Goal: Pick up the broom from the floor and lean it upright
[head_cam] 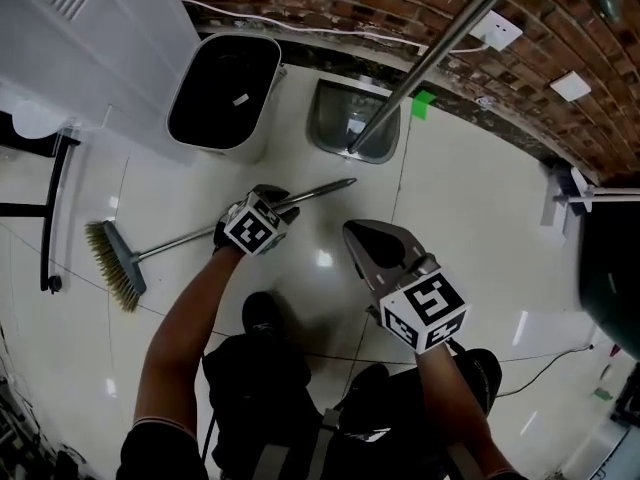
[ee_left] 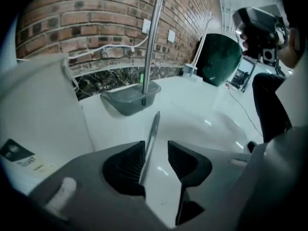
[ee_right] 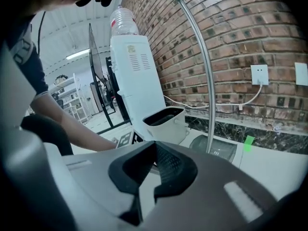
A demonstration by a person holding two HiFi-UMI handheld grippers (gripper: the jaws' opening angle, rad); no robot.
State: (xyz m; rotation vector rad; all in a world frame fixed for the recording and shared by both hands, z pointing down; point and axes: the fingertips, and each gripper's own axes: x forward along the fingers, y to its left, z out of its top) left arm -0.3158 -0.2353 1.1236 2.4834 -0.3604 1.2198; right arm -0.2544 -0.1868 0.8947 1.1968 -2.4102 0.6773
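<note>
Even, moderately bright indoor light from ceiling strips [ee_right: 79,54]. Small glare patches sit on the glossy floor [head_cam: 322,258], with a soft shadow under the person. Fisheye distortion bends all edges, and the corners of both gripper views are dark. The close left tongs [ee_left: 156,150] and right tongs [ee_right: 155,150] look slightly soft, while the brick wall [ee_right: 240,32] is sharper.

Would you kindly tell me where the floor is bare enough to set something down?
Bare white tiles lie right of the grey dustpan, below the brick wall. Another patch lies between the white waste bin and the metal-handled broom. It is crowded around the left gripper and right gripper.
</note>
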